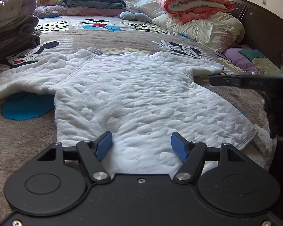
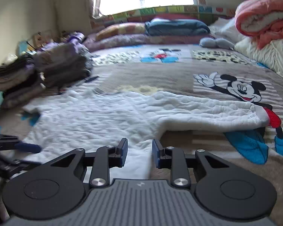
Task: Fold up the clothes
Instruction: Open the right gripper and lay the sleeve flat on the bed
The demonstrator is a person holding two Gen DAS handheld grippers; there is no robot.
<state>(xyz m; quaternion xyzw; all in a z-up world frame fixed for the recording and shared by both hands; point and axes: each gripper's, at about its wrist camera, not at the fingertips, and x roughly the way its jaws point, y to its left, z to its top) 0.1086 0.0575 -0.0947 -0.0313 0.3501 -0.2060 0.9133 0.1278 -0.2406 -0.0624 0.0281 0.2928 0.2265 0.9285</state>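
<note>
A white quilted sweatshirt (image 1: pixel 137 94) lies spread flat on the cartoon-mouse blanket (image 1: pixel 113 41), neck away from me, one sleeve out to each side. My left gripper (image 1: pixel 141 145) hovers over the hem, blue pads wide apart, nothing pinched. In the right wrist view my right gripper (image 2: pixel 139 153) sits at the sweatshirt's (image 2: pixel 103 116) side edge just below the armpit. Its jaws are narrowed, and the cloth edge lies flat between and under them without bunching. The right sleeve (image 2: pixel 226 113) stretches off to the right. From the left wrist view the right gripper's fingers (image 1: pixel 226 82) show side-on by that armpit.
A stack of folded dark clothes (image 1: pixel 13 37) sits on the left of the bed. A rolled orange quilt (image 1: pixel 194 1) on a cream duvet (image 1: pixel 207 30) fills the back right. Pillows (image 1: pixel 94 0) and a blue plush toy (image 1: pixel 135 16) line the back, beside a dark headboard (image 1: pixel 264 28).
</note>
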